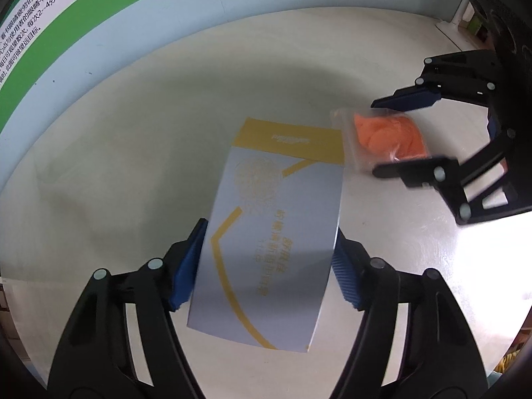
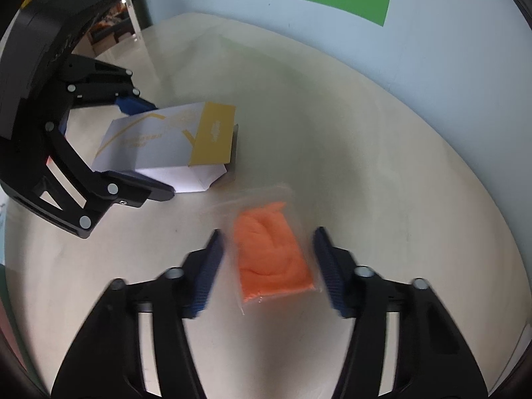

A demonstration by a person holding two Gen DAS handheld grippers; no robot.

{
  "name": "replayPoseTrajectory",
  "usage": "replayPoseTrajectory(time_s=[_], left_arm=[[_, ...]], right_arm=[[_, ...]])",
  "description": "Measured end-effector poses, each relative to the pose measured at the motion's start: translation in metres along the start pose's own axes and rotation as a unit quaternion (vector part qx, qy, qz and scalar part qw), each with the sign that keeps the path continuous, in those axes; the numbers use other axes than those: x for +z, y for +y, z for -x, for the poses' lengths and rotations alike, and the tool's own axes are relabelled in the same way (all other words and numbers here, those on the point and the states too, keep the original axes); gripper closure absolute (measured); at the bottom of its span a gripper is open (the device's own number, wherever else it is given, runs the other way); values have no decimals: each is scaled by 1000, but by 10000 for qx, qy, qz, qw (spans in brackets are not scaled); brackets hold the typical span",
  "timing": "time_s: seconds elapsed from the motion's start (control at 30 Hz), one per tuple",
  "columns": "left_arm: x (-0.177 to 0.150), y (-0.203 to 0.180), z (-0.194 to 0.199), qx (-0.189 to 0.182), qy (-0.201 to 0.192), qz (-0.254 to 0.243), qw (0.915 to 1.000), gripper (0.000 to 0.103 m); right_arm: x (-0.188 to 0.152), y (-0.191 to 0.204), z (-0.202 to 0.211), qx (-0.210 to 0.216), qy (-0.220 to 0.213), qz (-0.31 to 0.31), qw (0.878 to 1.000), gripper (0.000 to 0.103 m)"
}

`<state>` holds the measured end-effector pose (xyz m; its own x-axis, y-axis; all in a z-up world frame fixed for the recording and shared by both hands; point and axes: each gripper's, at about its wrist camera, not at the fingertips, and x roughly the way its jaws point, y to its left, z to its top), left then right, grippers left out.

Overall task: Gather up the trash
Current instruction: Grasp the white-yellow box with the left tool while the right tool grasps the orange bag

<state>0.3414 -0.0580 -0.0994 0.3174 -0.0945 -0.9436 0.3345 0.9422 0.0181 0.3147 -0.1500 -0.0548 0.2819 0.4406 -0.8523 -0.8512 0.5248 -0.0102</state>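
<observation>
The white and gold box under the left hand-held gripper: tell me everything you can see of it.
The box is a flat white carton, apparently cardboard, printed with gold lines, a round gold emblem and gold characters. Its gold end flap stands open at the far end. It rests on the pale tabletop, long axis pointing away from the left hand-held gripper, whose blue pads sit against its two long sides. The bagged orange item lies beside its flap end; whether they touch is unclear.

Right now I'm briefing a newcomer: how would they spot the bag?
On the pale round table by the blue wall, right of the white-and-gold box, lies the bag. It sits between the right gripper fingers: clear plastic, orange filling.
</observation>
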Motion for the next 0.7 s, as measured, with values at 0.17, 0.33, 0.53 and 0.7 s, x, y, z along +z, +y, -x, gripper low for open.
replayPoseTrajectory(time_s=[0.17,0.33,0.53,0.7], left_arm=[[-1,-2,3,2,-27,-35,10000,43],[-2,-2,9,37,-59,-32,10000,43],[-12,-5,22,55,-133,62,9999,43],[-14,-9,32,118,-226,-5,9997,43]], right_arm=[[0,5,2,-11,27,19,10000,64],[0,8,4,4,64,-107,9999,64],[-2,9,17,81,-14,-442,9990,64],[-8,10,36,-15,-74,-593,9982,64]])
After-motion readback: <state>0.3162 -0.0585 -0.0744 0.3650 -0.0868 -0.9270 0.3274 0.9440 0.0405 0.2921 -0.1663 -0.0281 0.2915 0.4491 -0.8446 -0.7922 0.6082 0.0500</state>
